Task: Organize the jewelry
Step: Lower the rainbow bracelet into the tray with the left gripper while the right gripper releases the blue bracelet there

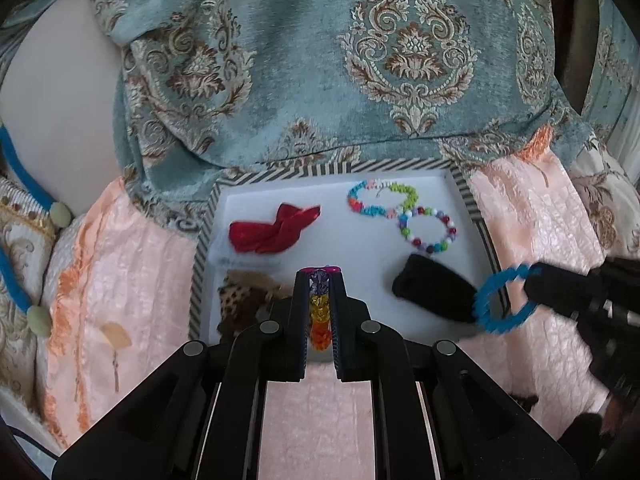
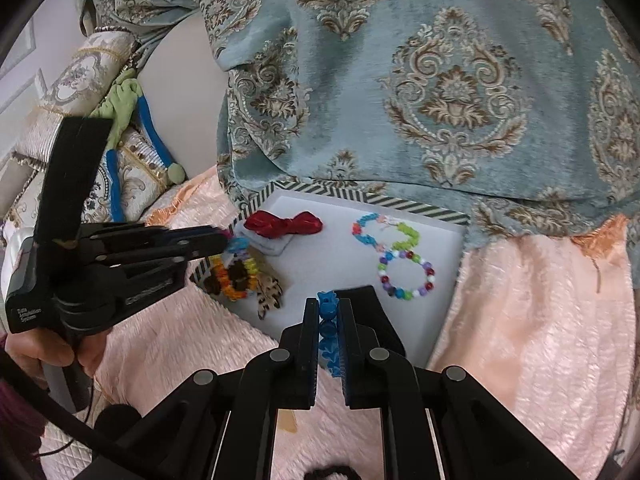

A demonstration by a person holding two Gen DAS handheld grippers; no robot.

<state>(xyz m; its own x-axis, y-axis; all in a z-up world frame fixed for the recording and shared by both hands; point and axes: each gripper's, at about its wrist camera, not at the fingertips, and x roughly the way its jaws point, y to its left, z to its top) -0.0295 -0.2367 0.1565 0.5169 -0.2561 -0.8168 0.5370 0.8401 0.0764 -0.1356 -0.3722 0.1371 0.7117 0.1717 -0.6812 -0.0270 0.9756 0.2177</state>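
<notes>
A white tray (image 1: 304, 200) with a striped rim lies on a pink bedspread. My left gripper (image 1: 320, 280) is shut on a rainbow bead bracelet (image 1: 320, 320) over the tray's near edge; the bracelet hangs from the left gripper (image 2: 224, 240) in the right wrist view (image 2: 236, 272). My right gripper (image 2: 329, 308) is shut on a blue bracelet (image 2: 330, 332), seen at the tray's right rim in the left wrist view (image 1: 502, 300). On the tray lie a flower-bead bracelet (image 1: 380, 200), a round-bead bracelet (image 1: 428, 230), a red bow (image 1: 272, 228), a black pouch (image 1: 432, 288) and a leopard-print piece (image 1: 240, 300).
A teal patterned blanket (image 1: 320, 60) hangs over the tray's far rim. Pink bedspread (image 1: 540, 208) surrounds the tray. Embroidered cushions with blue cord (image 2: 112, 168) lie to the left. The tray's middle (image 2: 332, 256) is bare white.
</notes>
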